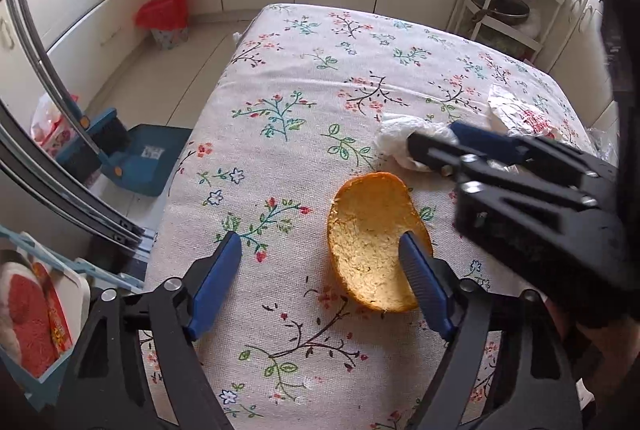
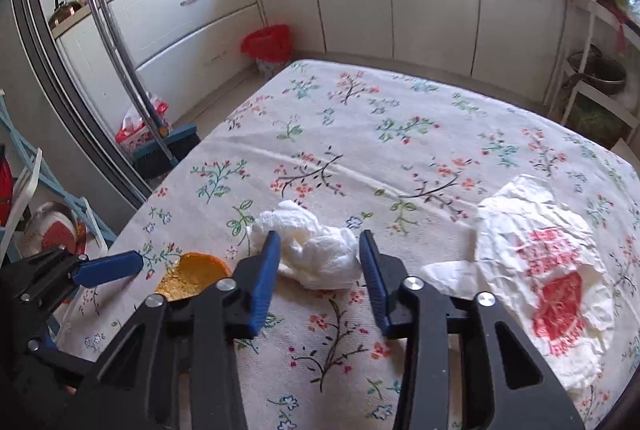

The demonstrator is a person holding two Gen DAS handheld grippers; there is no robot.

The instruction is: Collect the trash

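Left gripper (image 1: 320,262) sitting lower centre of left view, ribbed blue pads spread apart, right pad overlapping curved orange peel with pithy yellow inside (image 1: 374,242); contact unclear. Right gripper (image 2: 320,266) straddling crumpled white tissue wad (image 2: 316,250) at centre of right view; pads flanking wad, not visibly pressing. Wrinkled white plastic bag with red print (image 2: 548,270) lying right, on floral cloth-covered table (image 2: 360,133).

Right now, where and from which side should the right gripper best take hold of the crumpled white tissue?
Probably across the bulging middle of the crumpled white tissue, coming down from above and from the near side. It lies loose on the tablecloth, and the right gripper already has a finger on each side of it.
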